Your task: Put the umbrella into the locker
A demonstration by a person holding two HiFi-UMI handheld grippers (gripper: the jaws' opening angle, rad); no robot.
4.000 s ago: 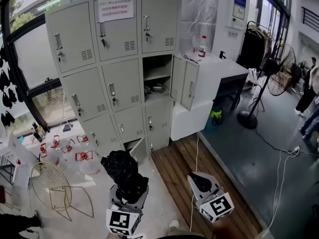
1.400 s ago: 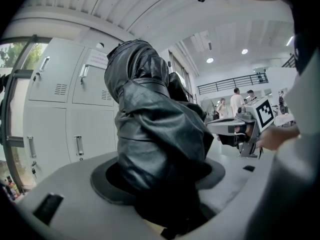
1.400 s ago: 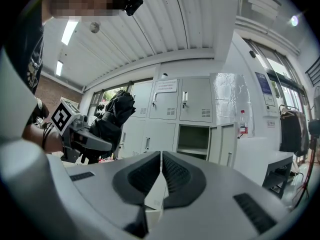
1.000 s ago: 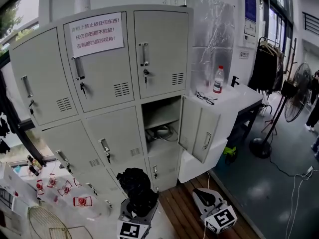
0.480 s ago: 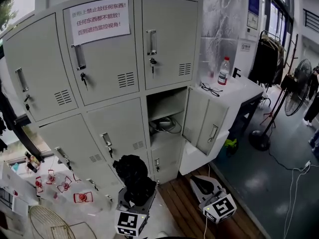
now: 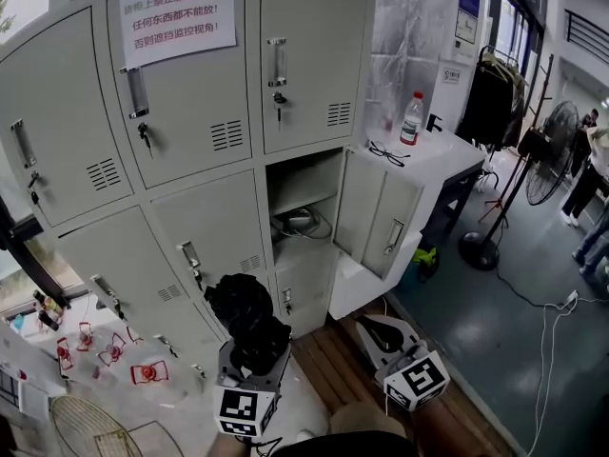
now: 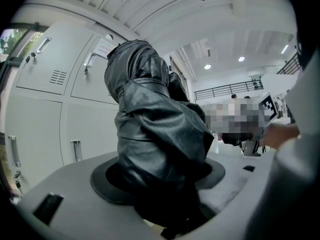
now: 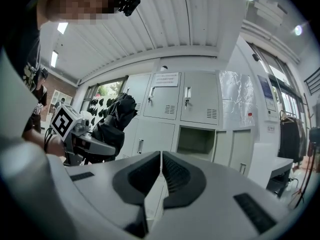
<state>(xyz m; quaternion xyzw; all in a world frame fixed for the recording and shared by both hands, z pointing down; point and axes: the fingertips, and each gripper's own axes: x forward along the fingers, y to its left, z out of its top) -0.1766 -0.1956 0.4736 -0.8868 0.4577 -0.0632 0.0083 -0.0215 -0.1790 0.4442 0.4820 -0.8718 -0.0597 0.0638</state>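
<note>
Nearest the person, the left gripper (image 7: 160, 181) is clamped on the folded black umbrella (image 7: 152, 129). The umbrella's lower end sits squeezed between the two dark pads, and the crumpled fabric bulges out well past the fingertips. In the head view the bundle sticks out ahead of that gripper, low in the frame, in front of the lower doors and apart from them. Just to its right, the right gripper (image 8: 161, 171) has its pads pressed together with nothing between them. Farther off stands the grey locker (image 6: 190, 112). Its one open compartment (image 6: 304, 184) is in the right column, with its door (image 6: 379, 215) swung out to the right. Beyond, a bottle (image 6: 411, 118) stands on a white counter (image 6: 447, 155).
</note>
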